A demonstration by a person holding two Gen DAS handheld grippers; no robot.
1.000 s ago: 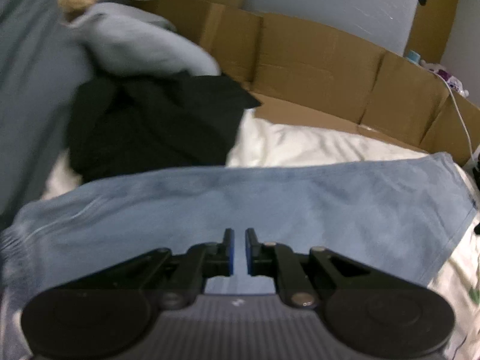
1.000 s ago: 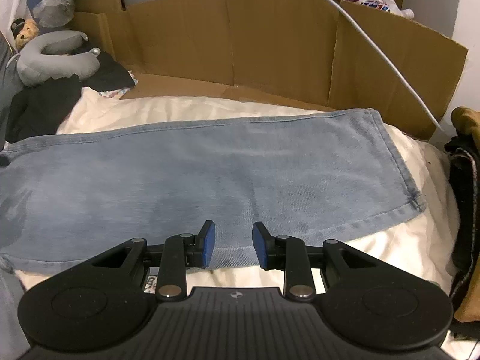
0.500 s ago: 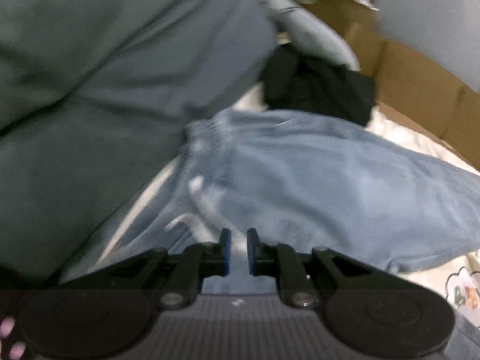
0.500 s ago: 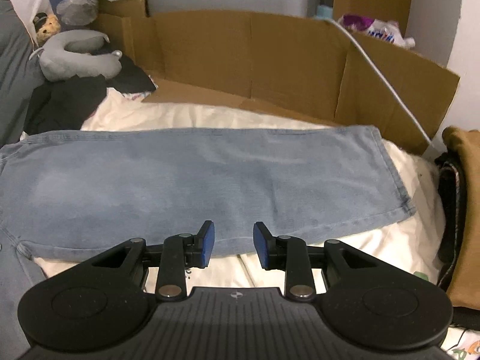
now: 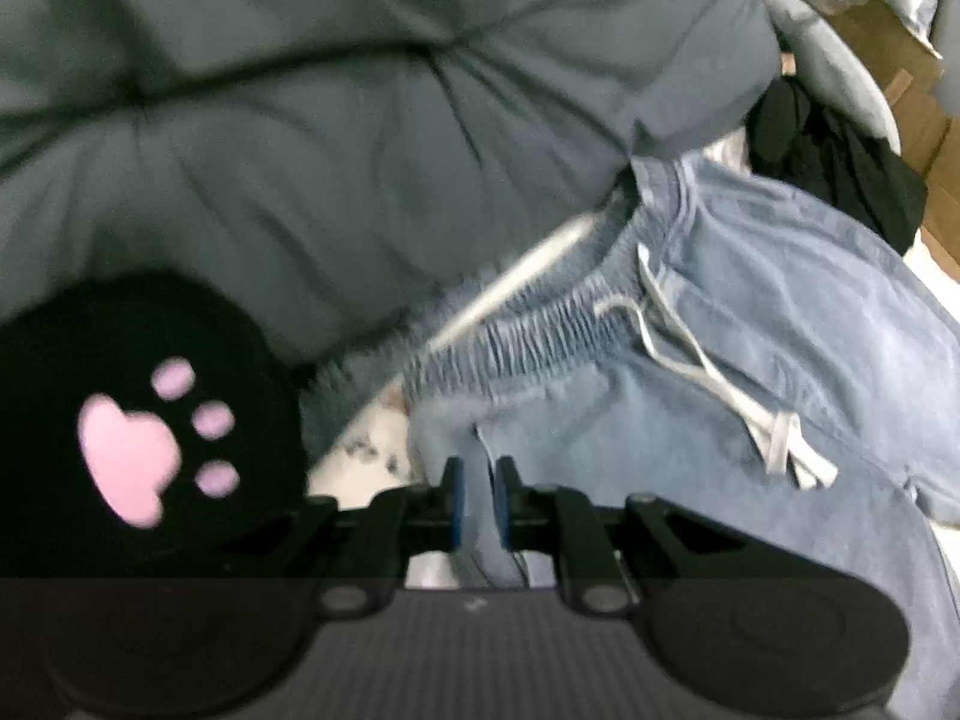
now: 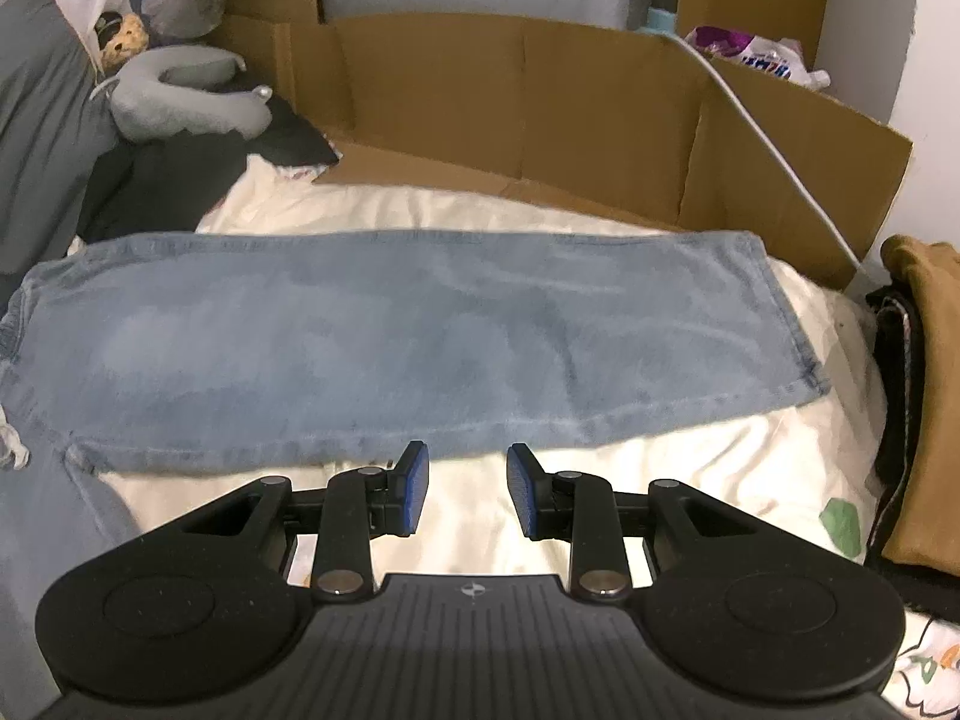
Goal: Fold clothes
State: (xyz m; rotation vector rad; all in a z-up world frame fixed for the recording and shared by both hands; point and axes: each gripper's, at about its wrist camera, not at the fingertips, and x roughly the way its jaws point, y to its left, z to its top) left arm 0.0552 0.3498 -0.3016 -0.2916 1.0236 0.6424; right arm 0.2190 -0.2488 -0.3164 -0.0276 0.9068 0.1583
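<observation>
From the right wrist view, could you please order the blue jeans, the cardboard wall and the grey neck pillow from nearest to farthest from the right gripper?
1. Blue jeans: spread just ahead of the right gripper.
2. Cardboard wall: behind the jeans, centre.
3. Grey neck pillow: far left corner; its depth is close to the wall's.

A: The jeans (image 6: 384, 336) look like soft, faded light-blue denim, matt, with stitched hems; at the gathered waistband (image 5: 540, 324) lies a flat woven cotton drawstring (image 5: 720, 390).

B: And beneath the jeans?

A: A cream sheet (image 6: 690, 480), smooth cloth, slightly creased. Behind the jeans, a wall of plain brown cardboard (image 6: 600, 108), dull and papery.

B: The tools?

A: The right gripper (image 6: 467, 489) is matt black plastic with small shiny metal pivot pins; its pads (image 6: 415, 489) look like blue rubber (finely ribbed). The left gripper (image 5: 478, 501) looks the same.
</observation>
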